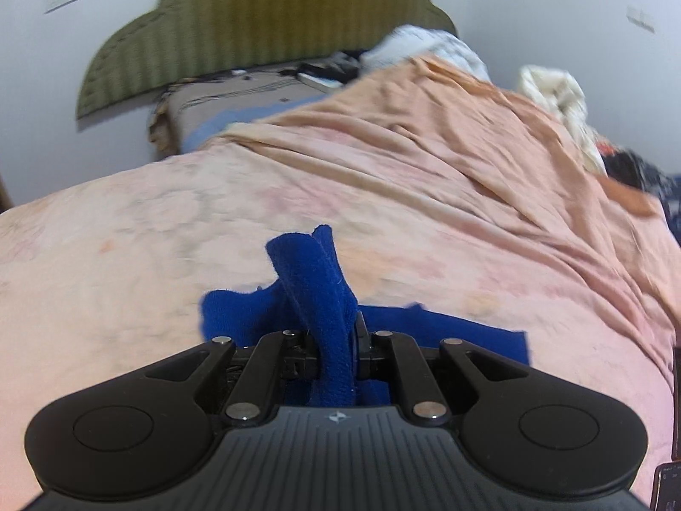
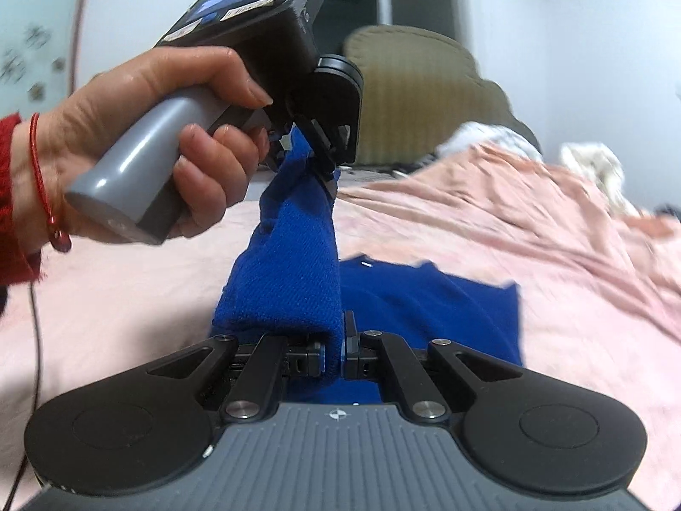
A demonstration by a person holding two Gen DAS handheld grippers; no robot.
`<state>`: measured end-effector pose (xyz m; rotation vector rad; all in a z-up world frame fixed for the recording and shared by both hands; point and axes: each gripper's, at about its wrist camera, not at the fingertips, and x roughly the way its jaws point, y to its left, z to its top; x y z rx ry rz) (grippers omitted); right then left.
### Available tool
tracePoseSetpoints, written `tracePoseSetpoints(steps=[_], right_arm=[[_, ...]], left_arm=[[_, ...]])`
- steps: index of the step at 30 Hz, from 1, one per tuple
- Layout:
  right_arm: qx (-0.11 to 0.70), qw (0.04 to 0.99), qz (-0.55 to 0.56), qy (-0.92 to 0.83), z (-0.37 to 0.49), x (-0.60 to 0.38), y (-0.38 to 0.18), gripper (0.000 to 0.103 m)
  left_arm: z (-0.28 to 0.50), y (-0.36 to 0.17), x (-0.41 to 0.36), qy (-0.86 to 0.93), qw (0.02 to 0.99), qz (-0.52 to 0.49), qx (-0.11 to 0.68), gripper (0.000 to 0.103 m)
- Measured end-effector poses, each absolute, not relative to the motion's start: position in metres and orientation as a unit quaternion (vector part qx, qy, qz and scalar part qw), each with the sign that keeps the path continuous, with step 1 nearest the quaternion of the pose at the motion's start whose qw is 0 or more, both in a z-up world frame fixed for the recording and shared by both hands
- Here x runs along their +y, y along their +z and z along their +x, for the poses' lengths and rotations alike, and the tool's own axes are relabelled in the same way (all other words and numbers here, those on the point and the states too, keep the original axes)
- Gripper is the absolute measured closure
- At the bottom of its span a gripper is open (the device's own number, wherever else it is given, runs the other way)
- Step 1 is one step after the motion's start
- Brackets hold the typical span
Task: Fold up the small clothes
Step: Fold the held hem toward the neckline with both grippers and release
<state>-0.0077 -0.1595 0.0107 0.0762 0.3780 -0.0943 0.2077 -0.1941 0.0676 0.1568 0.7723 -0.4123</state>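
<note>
A small royal-blue knit garment (image 2: 430, 298) lies partly spread on the pink bedspread (image 2: 553, 255). My right gripper (image 2: 334, 355) is shut on one edge of it at the bottom of the right wrist view. A taut band of the blue fabric runs up from there to my left gripper (image 2: 313, 157), held in a person's hand (image 2: 170, 136) and shut on the other end. In the left wrist view, the left gripper (image 1: 336, 353) pinches a bunched fold of the blue garment (image 1: 315, 281), which sticks up past its jaws. The rest lies flat beneath.
A peach sheet (image 1: 447, 144) lies rumpled over the far right of the bed. An olive quilted headboard (image 1: 255, 25) stands at the back wall. White and cream clothes (image 1: 553, 98) are piled at the far right. A thin cable (image 2: 36, 340) hangs at the left.
</note>
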Motion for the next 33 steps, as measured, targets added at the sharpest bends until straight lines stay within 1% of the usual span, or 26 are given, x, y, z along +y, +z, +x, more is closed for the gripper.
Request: tracePoseSetpoints(steps=[7, 11, 12, 13, 14, 15, 16, 18, 21, 25, 27, 29, 31, 32, 33], right_arm=[[0.202, 0.967, 0.131, -0.081, -0.02, -0.217, -0.013, 0.098], [0.223, 0.951, 0.201, -0.075, -0.026, -0.238, -0.029, 0.097], [0.225, 0.947, 0.217, -0.073, -0.025, -0.244, -0.033, 0.097], [0.228, 0.943, 0.231, -0.072, -0.024, -0.248, -0.037, 0.092], [0.231, 0.939, 0.243, -0.07, -0.026, -0.249, -0.037, 0.086], [0.233, 0.934, 0.262, -0.07, -0.027, -0.255, -0.041, 0.082], [0.233, 0.93, 0.276, -0.072, -0.028, -0.259, -0.043, 0.075], [0.233, 0.922, 0.301, -0.067, -0.032, -0.267, -0.046, 0.069], [0.231, 0.916, 0.323, -0.057, -0.033, -0.274, -0.05, 0.066], [0.222, 0.907, 0.356, -0.041, -0.034, -0.285, -0.053, 0.054], [0.214, 0.899, 0.38, -0.033, -0.037, -0.291, -0.054, 0.05], [0.21, 0.891, 0.402, -0.029, -0.039, -0.297, -0.055, 0.05], [0.21, 0.882, 0.421, -0.024, -0.038, -0.301, -0.057, 0.05], [0.209, 0.878, 0.43, -0.023, -0.037, -0.303, -0.058, 0.052], [0.208, 0.875, 0.436, -0.023, -0.036, -0.304, -0.059, 0.056]], left_arm=[[0.197, 0.034, -0.261, -0.219, 0.886, 0.139, 0.385, 0.092], [0.2, 0.016, -0.276, -0.245, 0.867, 0.132, 0.413, 0.088], [0.201, 0.014, -0.278, -0.253, 0.864, 0.123, 0.418, 0.083], [0.201, 0.014, -0.279, -0.262, 0.862, 0.112, 0.42, 0.08], [0.201, 0.015, -0.28, -0.271, 0.861, 0.101, 0.419, 0.07], [0.2, 0.018, -0.278, -0.28, 0.861, 0.088, 0.414, 0.055], [0.198, 0.023, -0.276, -0.286, 0.865, 0.079, 0.405, 0.035], [0.192, 0.036, -0.268, -0.281, 0.882, 0.069, 0.373, 0.021], [0.185, 0.052, -0.252, -0.263, 0.901, 0.087, 0.334, 0.021], [0.174, 0.053, -0.214, -0.222, 0.914, 0.125, 0.316, 0.021], [0.164, 0.047, -0.189, -0.207, 0.916, 0.142, 0.312, 0.021], [0.154, 0.04, -0.164, -0.197, 0.916, 0.148, 0.316, 0.021], [0.146, 0.032, -0.138, -0.195, 0.912, 0.133, 0.335, 0.021], [0.141, 0.029, -0.125, -0.197, 0.91, 0.122, 0.345, 0.021], [0.134, 0.025, -0.112, -0.199, 0.907, 0.107, 0.355, 0.021]])
